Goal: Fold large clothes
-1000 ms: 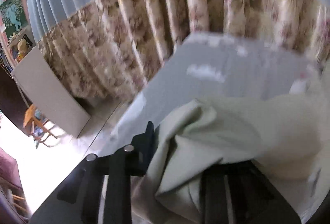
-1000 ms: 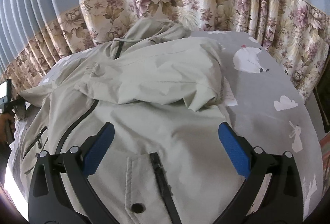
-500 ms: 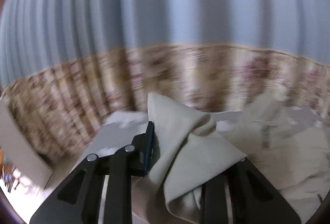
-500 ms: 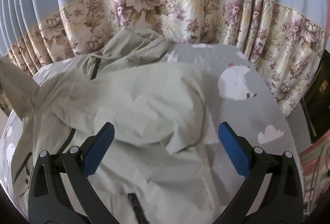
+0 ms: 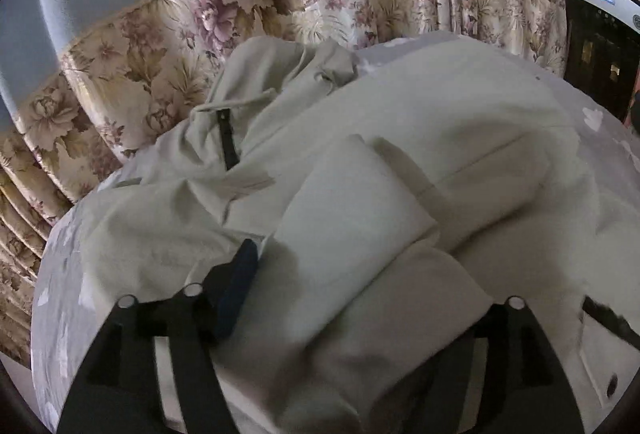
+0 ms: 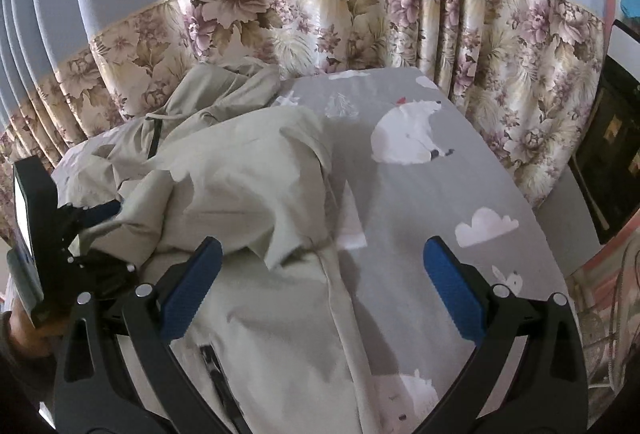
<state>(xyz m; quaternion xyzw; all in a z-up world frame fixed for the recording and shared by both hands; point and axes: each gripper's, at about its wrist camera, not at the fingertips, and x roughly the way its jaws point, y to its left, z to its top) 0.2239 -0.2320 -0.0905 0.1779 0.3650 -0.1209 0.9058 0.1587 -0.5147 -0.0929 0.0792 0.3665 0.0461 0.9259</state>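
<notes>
A pale sage jacket (image 5: pixel 440 122) with a dark zip lies spread on the bed, its hood towards the curtain. My left gripper (image 5: pixel 368 298) hovers over the jacket's body. Its jaws are opening, and a folded-over sleeve (image 5: pixel 352 202) lies loose between them, covering the right finger. The right wrist view shows the same jacket (image 6: pixel 240 170), with the left gripper (image 6: pixel 100 234) at its left side. My right gripper (image 6: pixel 322 286) stands wide open above the jacket's right edge and holds nothing.
A grey bedsheet (image 6: pixel 420 194) printed with polar bears and clouds covers the bed. A blue curtain with a floral band (image 6: pixel 320 22) hangs close behind it. A dark cabinet (image 6: pixel 616 154) stands at the right. A hand (image 6: pixel 24 330) holds the left gripper.
The left gripper has swung the sleeve from the bed's left edge over onto the jacket's body, and its jaws have spread apart. The right gripper has drifted a little right, still open.
</notes>
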